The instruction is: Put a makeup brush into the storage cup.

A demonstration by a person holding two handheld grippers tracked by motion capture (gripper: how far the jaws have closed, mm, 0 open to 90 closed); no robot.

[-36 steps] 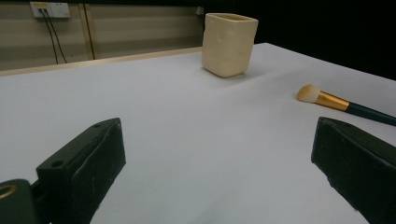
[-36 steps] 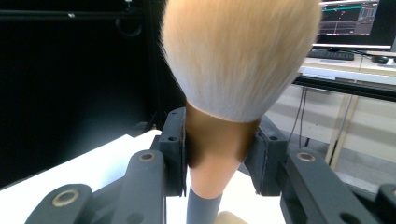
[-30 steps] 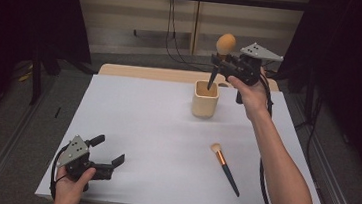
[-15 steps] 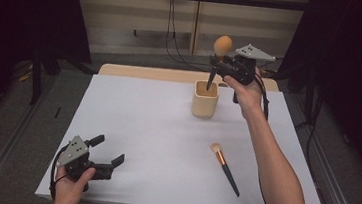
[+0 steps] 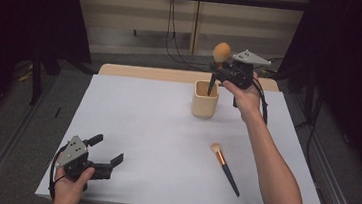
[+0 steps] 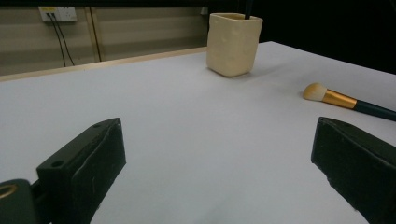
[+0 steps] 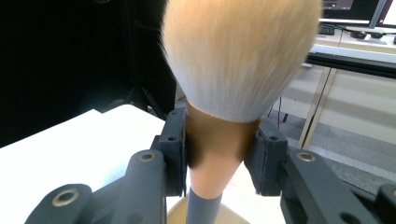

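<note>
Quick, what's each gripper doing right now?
Left gripper: open, holding nothing, low over the table.
Right gripper: closed on the big brush, above the cup.

The fluffy peach-bristled brush (image 7: 236, 56) looks soft above a glossy copper ferrule; the cream dimpled cup (image 6: 233, 43) looks matt; the table (image 5: 151, 129) carries smooth white paper.

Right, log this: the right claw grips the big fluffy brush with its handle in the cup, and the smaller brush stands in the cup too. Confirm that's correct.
One thing is wrong: the smaller brush lies flat on the table, apart from the cup, as the high view shows. The right claw does grip the big fluffy brush with its handle in the cup.
</note>
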